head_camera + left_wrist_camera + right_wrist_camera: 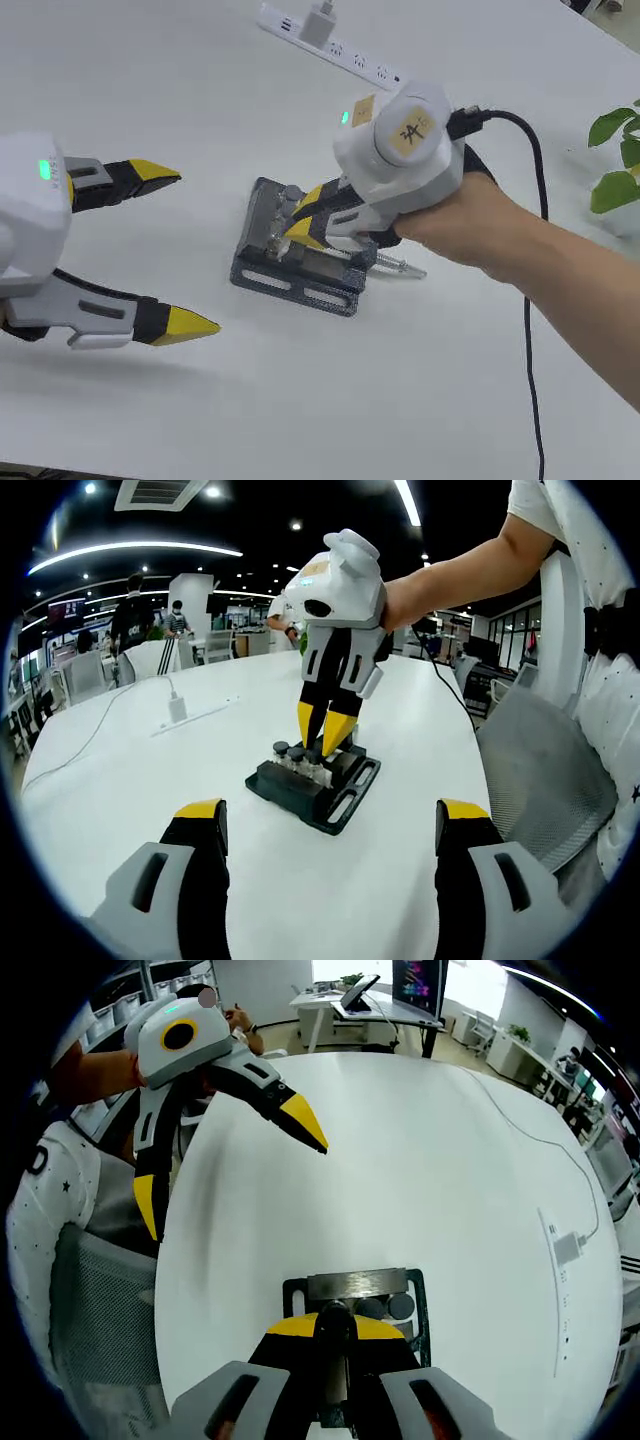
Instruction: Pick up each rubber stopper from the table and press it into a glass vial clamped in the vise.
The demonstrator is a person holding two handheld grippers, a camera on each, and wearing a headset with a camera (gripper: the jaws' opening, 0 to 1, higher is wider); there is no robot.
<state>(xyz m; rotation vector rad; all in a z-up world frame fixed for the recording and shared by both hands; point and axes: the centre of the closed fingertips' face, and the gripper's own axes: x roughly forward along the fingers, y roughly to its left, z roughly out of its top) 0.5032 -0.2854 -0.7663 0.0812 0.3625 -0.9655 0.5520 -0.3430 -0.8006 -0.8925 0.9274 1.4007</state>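
A dark grey vise (300, 290) sits mid-table and clamps a row of glass vials. My right gripper (290, 226) points down onto the vise's left end, shut on a dark rubber stopper (333, 1312) that sits at a vial mouth. Two more stoppered vials (385, 1307) stand beside it in the vise (360, 1282). In the left gripper view the right gripper (327, 735) stands over the vise (340, 800), and dark stoppers (288, 750) cap the vials. My left gripper (185, 250) hovers open and holds nothing, left of the vise, with its jaws spread wide (330, 815).
A white power strip (330, 45) with a charger lies at the table's far edge. A green plant (615, 160) stands at the right. A black cable (530, 300) trails from the right gripper. The vise's screw handle (400, 265) sticks out rightward.
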